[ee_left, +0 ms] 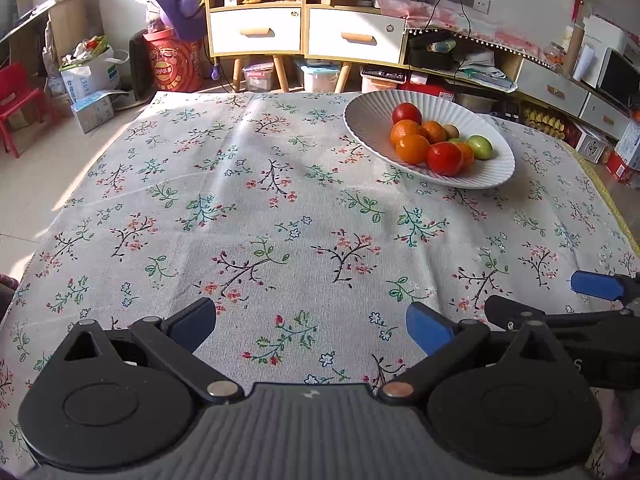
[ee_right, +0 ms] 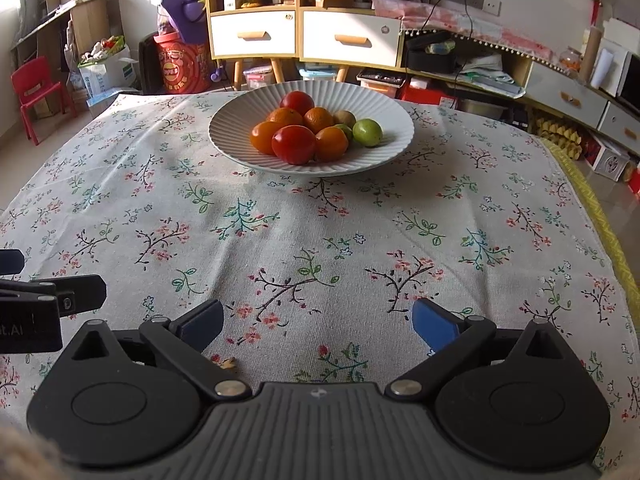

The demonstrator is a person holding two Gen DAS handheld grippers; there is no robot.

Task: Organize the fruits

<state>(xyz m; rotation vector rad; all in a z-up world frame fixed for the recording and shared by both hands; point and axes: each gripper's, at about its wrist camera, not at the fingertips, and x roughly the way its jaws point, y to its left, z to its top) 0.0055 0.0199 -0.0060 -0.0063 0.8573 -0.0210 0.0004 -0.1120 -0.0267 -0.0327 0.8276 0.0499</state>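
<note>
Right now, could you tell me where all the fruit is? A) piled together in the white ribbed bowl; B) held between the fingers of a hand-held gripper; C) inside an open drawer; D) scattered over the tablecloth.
A: the tomatoes, oranges and green fruit sit heaped in the white ribbed bowl on the floral tablecloth, while the left hand-held gripper and the right hand-held gripper are both open and hold nothing.
</note>
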